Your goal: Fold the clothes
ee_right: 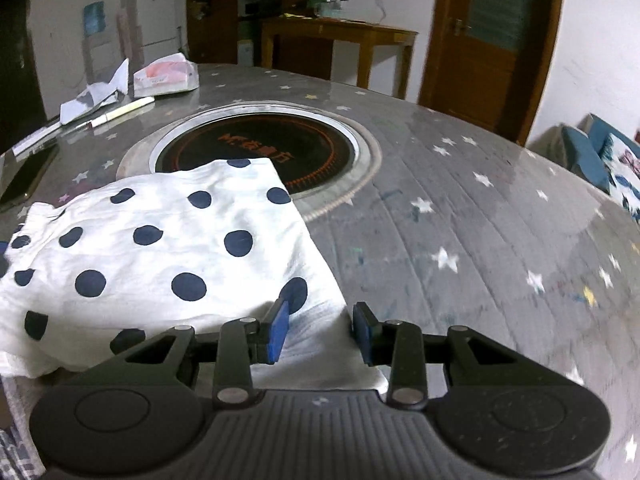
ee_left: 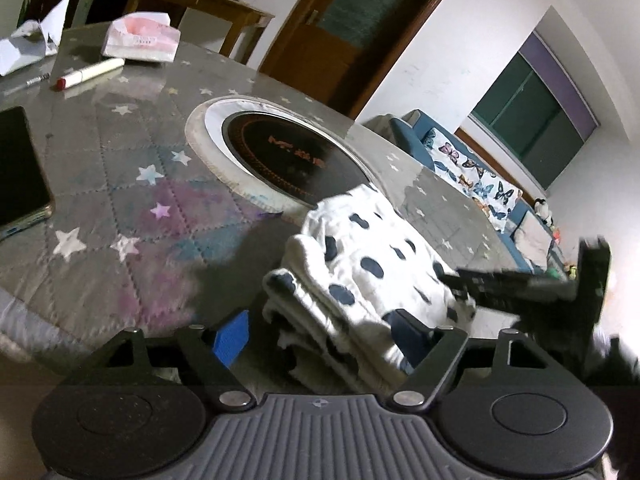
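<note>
A white garment with dark blue dots lies folded into a thick stack on the grey star-patterned tablecloth. My left gripper is open, its blue pads spread wide on either side of the stack's near end. In the right wrist view the garment spreads flat to the left, one corner overlapping the round cooktop. My right gripper is open over the garment's near right corner, with cloth lying between and below the pads. The right gripper also shows blurred at the stack's right side.
A round black cooktop is set into the table's middle. A dark phone, a marker, a pink tissue pack and crumpled paper lie at the far left. A blue sofa stands beyond the table.
</note>
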The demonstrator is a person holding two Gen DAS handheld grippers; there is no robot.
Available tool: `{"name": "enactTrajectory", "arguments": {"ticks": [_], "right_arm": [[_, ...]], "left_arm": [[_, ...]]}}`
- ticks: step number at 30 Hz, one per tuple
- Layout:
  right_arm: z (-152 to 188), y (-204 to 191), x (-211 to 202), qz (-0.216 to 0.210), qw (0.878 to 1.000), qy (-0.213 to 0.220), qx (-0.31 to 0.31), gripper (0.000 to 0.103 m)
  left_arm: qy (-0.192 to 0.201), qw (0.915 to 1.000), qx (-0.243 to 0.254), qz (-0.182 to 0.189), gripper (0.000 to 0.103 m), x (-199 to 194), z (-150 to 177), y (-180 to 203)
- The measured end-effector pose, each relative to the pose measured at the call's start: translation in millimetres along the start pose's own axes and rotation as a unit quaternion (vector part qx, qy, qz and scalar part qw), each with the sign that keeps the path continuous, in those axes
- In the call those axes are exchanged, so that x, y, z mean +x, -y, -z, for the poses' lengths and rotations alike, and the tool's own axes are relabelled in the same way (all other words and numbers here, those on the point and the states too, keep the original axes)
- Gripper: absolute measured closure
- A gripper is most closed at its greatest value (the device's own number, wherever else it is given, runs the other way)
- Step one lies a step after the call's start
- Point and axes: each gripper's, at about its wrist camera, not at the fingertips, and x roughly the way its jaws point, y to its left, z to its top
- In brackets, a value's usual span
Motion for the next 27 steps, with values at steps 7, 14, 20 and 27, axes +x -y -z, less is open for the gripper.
{"name": "enactTrajectory", "arguments": {"ticks": [7,14,20,27], "right_arm": [[22,-3,-20,0.013,0.999,0.01,0.031,0.068],[45,-5,-39,0.037,0.996,0.023,0.076,0.068],[64,-10,-54,0.054,0.992,0.033,0.11,0.067],[63,-13,-60,0.063,0.994,0.028,0.09,0.062]], "left_arm": [[-0.016,0.9998,-0.009,0.011,0.051,24,-16,-1],[-0.027,0.9993,-0.007,0.026,0.059,49,-30,5],[-0.028,0.9989,0.032,0.019,0.059,65,-38,27],[-0.03,0.9986,0.044,-0.009,0.056,64,-34,33]]}}
